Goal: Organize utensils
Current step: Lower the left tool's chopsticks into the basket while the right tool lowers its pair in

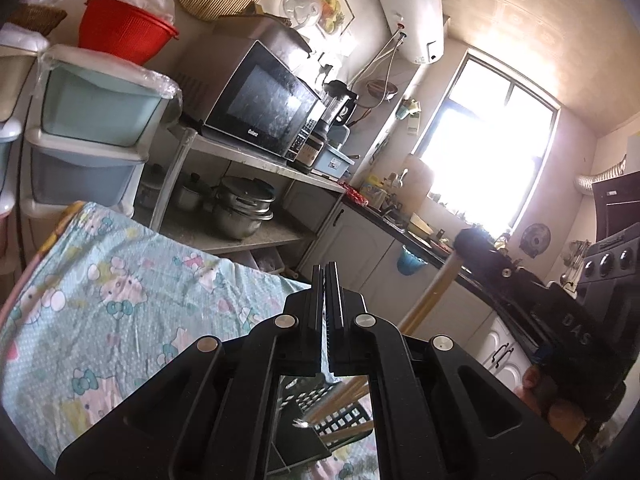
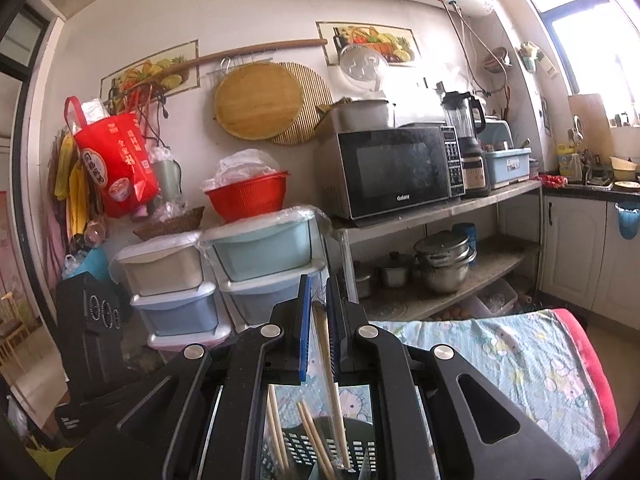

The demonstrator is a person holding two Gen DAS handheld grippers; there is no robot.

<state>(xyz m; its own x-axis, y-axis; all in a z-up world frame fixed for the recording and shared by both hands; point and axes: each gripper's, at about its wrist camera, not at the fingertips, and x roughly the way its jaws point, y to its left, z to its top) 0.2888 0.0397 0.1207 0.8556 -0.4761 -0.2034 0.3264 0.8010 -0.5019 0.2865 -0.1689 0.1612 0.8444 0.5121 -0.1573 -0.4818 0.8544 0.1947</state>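
- Left wrist view: my left gripper (image 1: 326, 280) is clenched with nothing visible between the fingers, pointing out over the cartoon tablecloth (image 1: 120, 292). The right gripper (image 1: 500, 264) sits off to its right and a bit ahead, with a pale chopstick (image 1: 424, 300) angling back down from it.
- Right wrist view: my right gripper (image 2: 318, 292) is grasping that chopstick (image 2: 325, 344), long axis running along the fingers. Its lower end drops into the perforated utensil basket (image 2: 304, 452) just under the fingers, next to other chopsticks (image 2: 276, 436). Right hand's clearly the nearer one, so I'd guess the release comes next.
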